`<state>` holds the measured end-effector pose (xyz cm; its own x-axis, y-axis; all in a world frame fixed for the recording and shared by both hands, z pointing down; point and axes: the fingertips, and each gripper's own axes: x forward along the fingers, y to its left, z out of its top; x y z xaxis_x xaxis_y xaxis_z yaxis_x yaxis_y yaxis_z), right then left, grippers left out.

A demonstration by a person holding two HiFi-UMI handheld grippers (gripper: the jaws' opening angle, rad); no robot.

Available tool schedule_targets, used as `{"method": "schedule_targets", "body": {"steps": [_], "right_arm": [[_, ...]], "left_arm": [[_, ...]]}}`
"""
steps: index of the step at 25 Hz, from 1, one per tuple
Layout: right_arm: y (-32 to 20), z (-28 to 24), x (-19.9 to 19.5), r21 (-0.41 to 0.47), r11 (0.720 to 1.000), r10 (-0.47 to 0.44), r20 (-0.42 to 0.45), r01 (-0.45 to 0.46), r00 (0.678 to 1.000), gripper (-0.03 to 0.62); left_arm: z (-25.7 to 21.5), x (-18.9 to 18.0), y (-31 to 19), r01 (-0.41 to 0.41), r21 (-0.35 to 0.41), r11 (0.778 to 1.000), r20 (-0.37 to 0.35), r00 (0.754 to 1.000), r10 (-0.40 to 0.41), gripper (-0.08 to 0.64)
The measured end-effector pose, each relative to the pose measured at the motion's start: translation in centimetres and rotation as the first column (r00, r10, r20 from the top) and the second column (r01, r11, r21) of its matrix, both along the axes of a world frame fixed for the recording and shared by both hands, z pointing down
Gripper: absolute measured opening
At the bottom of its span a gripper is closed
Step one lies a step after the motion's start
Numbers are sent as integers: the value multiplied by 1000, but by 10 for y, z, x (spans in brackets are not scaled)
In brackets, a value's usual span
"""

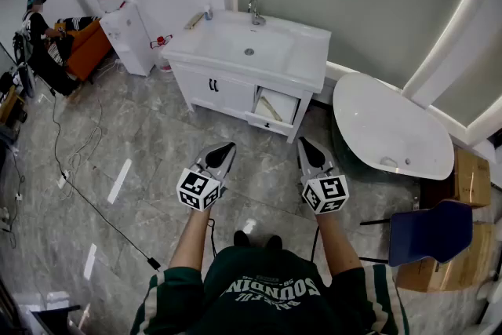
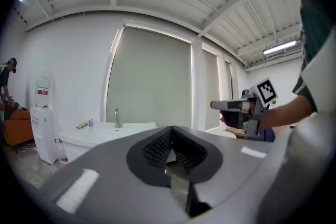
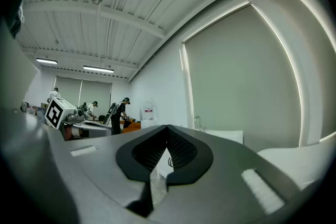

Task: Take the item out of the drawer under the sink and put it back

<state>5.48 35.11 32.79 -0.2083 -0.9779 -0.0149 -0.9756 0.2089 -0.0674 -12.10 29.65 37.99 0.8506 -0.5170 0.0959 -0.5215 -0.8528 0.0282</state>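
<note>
A white sink cabinet (image 1: 249,43) stands against the wall ahead of me. Its right-hand drawer (image 1: 267,124) is pulled open, and a pale wooden stick-like item (image 1: 268,107) lies inside. Both grippers hang above the floor, well short of the cabinet. My left gripper (image 1: 227,146) is shut with nothing in it and points toward the cabinet doors. My right gripper (image 1: 304,142) is shut and empty too, pointing just right of the drawer. In the left gripper view the closed jaws (image 2: 170,132) face the sink (image 2: 105,131). The right gripper view shows closed jaws (image 3: 167,132) toward the cabinet (image 3: 220,136).
A water dispenser (image 1: 125,27) stands left of the cabinet. A white oval tub (image 1: 392,129) sits to the right, with a blue chair (image 1: 431,231) and cardboard boxes (image 1: 471,176) beyond. A black cable (image 1: 86,192) runs across the tiles. A person (image 1: 39,31) is by an orange sofa.
</note>
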Motion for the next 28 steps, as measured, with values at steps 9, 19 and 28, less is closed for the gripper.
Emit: {"method": "schedule_targets", "body": {"steps": [9,19,28], "right_arm": [[3,4,-11,-6,1000,10,-34,-10,999,2],[-13,11,-16,-32,999,22,-39,-23,999,2],[-37,20,-35,-61,998,28,-32,-30,999,2]], "left_arm": [[6,-6,4,-2,0,1000,-1,1000,2,51],[8,-7,-13,-22,-9,1000,-4,1000,22,51],[14,-23,-40,-45,-21,999,1,999,45,51]]}}
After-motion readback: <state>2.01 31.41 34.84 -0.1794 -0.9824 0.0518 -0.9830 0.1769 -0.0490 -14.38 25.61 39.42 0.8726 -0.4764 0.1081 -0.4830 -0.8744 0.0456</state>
